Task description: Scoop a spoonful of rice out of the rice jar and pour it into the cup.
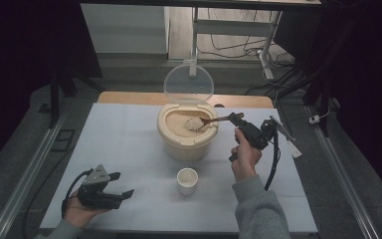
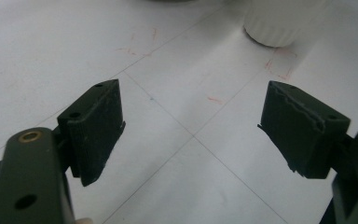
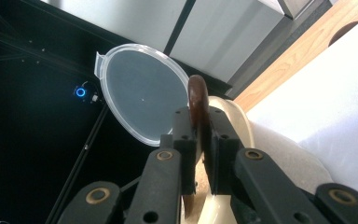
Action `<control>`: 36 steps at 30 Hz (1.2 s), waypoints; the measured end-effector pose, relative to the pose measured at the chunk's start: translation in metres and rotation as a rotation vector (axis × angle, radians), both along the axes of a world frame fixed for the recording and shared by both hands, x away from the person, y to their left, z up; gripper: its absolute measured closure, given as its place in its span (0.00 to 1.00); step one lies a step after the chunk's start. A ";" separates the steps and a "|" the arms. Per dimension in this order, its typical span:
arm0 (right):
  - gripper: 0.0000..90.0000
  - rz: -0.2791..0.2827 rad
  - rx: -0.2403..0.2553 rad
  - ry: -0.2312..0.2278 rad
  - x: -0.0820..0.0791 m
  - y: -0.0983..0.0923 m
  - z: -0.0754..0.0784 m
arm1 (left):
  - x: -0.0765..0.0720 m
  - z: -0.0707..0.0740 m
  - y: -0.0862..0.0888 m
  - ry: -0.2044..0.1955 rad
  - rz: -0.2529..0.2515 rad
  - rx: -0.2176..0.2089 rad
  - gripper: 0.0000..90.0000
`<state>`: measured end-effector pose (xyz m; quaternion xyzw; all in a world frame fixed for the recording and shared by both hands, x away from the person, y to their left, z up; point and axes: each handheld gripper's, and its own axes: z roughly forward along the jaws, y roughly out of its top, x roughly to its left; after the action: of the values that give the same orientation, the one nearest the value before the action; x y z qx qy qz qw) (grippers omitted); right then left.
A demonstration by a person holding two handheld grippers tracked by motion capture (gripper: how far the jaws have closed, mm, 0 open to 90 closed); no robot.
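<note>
A cream rice bin (image 1: 187, 135) stands at the table's middle back, its clear round lid (image 1: 188, 82) tipped up behind it. My right gripper (image 1: 235, 118) is shut on the handle of a brown wooden spoon (image 1: 218, 119), whose bowl holds a heap of rice (image 1: 194, 124) over the bin's opening. In the right gripper view the spoon (image 3: 198, 100) stands edge-on between the jaws, with the lid (image 3: 142, 93) and the bin (image 3: 242, 126) behind. A small white cup (image 1: 187, 180) sits in front of the bin. My left gripper (image 1: 122, 185) rests low at the front left, open and holding nothing.
The white table (image 1: 129, 144) has a wooden strip along its back edge. In the left gripper view the white cup (image 2: 279, 21) stands beyond the jaws on the white table (image 2: 177, 112), which bears faint red marks. Cables lie on the floor behind.
</note>
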<state>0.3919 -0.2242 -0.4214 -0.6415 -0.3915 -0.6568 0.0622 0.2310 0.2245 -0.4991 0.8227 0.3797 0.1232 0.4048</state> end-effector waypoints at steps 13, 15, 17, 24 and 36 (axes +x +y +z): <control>0.93 0.021 0.006 -0.032 -0.002 -0.001 0.011 | 0.000 -0.001 -0.001 0.000 -0.003 0.002 0.23; 0.93 0.024 0.003 -0.036 -0.003 -0.001 0.014 | 0.000 -0.001 0.000 -0.001 -0.002 0.003 0.23; 0.93 0.024 0.006 -0.040 -0.003 -0.001 0.015 | 0.001 -0.001 0.001 0.002 0.001 0.002 0.23; 0.93 0.036 -0.005 -0.042 -0.004 -0.002 0.015 | 0.001 -0.003 0.002 0.003 0.002 0.005 0.23; 0.93 0.051 -0.006 -0.056 -0.006 -0.001 0.021 | 0.000 -0.004 0.005 -0.006 0.018 -0.001 0.22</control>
<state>0.3855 -0.2256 -0.3999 -0.6130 -0.4111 -0.6715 0.0662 0.2311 0.2297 -0.5032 0.8188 0.3858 0.1293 0.4051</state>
